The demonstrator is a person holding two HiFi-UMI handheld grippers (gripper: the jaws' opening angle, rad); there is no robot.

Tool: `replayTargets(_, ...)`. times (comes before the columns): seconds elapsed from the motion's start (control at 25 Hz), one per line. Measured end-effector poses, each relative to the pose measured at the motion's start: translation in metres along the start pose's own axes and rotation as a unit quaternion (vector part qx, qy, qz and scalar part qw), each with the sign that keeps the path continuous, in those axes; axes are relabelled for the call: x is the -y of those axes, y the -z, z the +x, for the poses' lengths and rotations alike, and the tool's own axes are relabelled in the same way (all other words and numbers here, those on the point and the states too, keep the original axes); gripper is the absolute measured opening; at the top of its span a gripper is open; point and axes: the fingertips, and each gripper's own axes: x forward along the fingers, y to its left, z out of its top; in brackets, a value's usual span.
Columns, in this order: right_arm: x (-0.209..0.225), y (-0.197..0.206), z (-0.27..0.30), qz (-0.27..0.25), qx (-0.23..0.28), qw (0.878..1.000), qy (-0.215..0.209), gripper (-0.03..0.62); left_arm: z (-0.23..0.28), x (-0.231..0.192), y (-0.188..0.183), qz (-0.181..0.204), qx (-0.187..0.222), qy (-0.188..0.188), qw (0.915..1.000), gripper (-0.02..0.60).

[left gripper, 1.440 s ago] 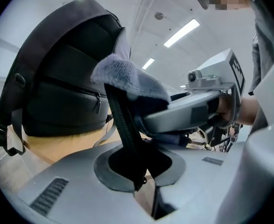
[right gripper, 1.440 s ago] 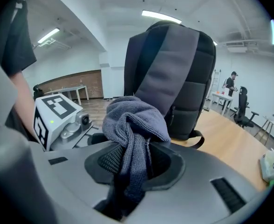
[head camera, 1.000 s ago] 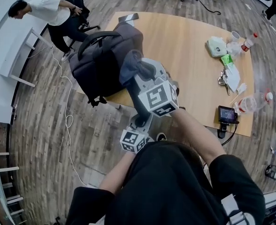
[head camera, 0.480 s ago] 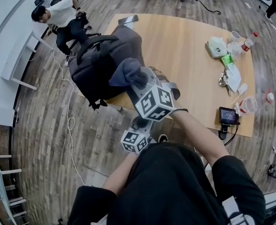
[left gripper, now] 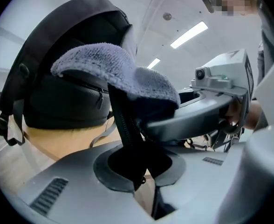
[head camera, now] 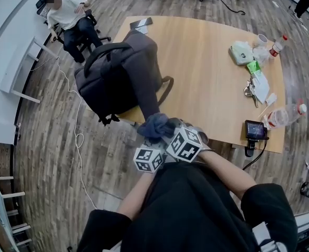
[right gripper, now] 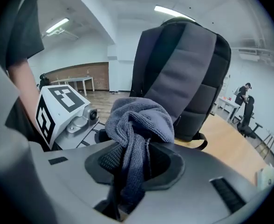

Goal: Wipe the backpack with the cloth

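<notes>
Backpack (head camera: 117,80) stands upright on the left corner of the bench (head camera: 212,88), and no cloth touches it yet.
My left hand-held gripper (left gripper: 144,171) is pinched on a dark strap (left gripper: 123,120), seemingly the bag's, which I judge steadies it. My right hand-held gripper (right gripper: 132,171) is clamped on the bunched grey cloth (right gripper: 137,120), low beside the left one, ready to wipe.
</notes>
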Motion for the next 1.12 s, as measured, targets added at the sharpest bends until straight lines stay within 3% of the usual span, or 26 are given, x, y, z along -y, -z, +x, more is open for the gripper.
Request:
replayTargets(0.16, -0.001, 0.002, -0.004, 0.04, 0.019, 0.999, 0.01, 0.114, -0.002, 0.004, 0.001, 0.011, 0.004, 0.007, 0.9999, 0.06)
replayTargets(0.32, 0.022, -0.016, -0.003, 0.034, 0.057, 0.995, 0.07, 0.114, -0.002, 0.003, -0.004, -0.004, 0.016, 0.006, 0.9998, 0.06)
replayTargets(0.48, 0.073, -0.072, -0.025, 0.023, 0.128, 0.979, 0.158, 0.114, -0.006, 0.011, -0.007, 0.001, 0.031, 0.014, 0.9994, 0.06)
replayTargets(0.64, 0.128, -0.145, -0.058, -0.016, 0.184, 0.959, 0.217, 0.114, -0.005, 0.021, -0.008, 0.02, 0.035, 0.03, 0.9987, 0.06)
replayTargets(0.76, 0.156, -0.187, -0.075, -0.029, 0.203, 0.952, 0.226, 0.115, -0.005, 0.027, -0.014, 0.019, 0.05, 0.043, 0.9976, 0.06)
replayTargets(0.92, 0.177, -0.219, -0.102, -0.045, 0.229, 0.939, 0.254, 0.115, -0.007, 0.036, -0.007, 0.028, 0.04, 0.057, 0.9972, 0.06)
replayTargets(1.12, 0.145, -0.19, -0.073, -0.108, 0.163, 0.953, 0.23, 0.114, -0.007, 0.036, -0.009, 0.035, 0.033, 0.05, 0.9976, 0.06)
